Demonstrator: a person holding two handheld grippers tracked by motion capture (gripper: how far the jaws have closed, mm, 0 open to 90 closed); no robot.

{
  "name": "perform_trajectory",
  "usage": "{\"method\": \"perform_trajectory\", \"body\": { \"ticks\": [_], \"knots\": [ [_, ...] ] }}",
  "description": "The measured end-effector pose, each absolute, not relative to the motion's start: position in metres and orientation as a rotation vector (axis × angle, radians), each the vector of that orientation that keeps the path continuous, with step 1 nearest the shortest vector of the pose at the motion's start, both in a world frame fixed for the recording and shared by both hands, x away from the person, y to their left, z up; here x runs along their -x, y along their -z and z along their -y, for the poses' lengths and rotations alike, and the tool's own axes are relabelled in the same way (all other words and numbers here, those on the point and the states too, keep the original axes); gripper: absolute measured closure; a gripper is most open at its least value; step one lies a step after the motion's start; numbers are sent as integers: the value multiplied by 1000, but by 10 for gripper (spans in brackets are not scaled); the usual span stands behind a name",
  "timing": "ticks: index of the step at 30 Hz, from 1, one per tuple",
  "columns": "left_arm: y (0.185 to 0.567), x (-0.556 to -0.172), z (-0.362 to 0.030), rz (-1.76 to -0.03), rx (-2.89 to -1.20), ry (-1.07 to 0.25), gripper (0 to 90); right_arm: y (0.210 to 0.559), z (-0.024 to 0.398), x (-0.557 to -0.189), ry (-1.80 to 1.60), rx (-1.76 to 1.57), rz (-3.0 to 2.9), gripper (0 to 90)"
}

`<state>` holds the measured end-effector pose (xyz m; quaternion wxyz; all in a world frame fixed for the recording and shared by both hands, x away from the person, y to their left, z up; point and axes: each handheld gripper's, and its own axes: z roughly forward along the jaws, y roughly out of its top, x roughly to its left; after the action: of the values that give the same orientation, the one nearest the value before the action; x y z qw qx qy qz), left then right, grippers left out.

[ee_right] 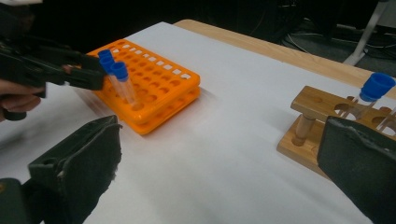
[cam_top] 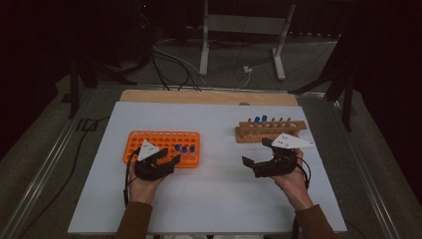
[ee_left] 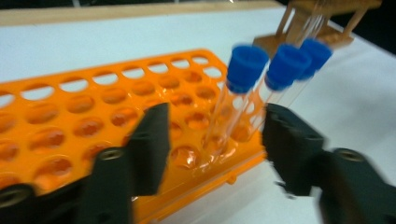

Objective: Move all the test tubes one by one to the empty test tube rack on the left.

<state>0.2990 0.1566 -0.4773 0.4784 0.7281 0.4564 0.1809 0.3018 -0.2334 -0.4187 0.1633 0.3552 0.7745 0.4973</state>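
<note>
Your left gripper (ee_left: 212, 140) jaws apart around capped tubes (ee_left: 233, 100) in the orange rack (ee_left: 70, 116), frame centre; right gripper (ee_right: 219, 172) agape.

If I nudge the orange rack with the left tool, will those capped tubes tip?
Probably not out: the tubes sit in deep wells of the orange rack. They already lean, so they may rattle. The rack looks light and could slide.

Glossy orange plastic tube rack (ee_left: 93, 116), holding clear, shiny tubes (ee_left: 224, 116) with matt blue plastic caps (ee_left: 246, 67). Beyond, a plain wooden tube rack (ee_right: 317, 126), smooth and unvarnished in look. Underneath, a matt white sheet (cam_top: 214, 189) over a pale wooden tabletop (cam_top: 209, 97). Matt black gripper pads (ee_right: 88, 163), roughly textured.
</note>
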Motion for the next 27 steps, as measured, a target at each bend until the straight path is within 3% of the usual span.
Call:
{"method": "perform_trajectory", "body": {
  "ticks": [5, 12, 27],
  "knots": [
    [462, -290, -166, -1090, -1735, -474, 195, 418, 235, -302, -1421, -1016, -2206, 0],
    [448, -282, -179, -1066, -1713, -507, 22, 417, 235, -301, -1422, -1011, -2201, 0],
    [452, -259, -193, -1040, -1745, -604, 8, 409, 240, -302, -1421, -1018, -2171, 0]
  ]
}}
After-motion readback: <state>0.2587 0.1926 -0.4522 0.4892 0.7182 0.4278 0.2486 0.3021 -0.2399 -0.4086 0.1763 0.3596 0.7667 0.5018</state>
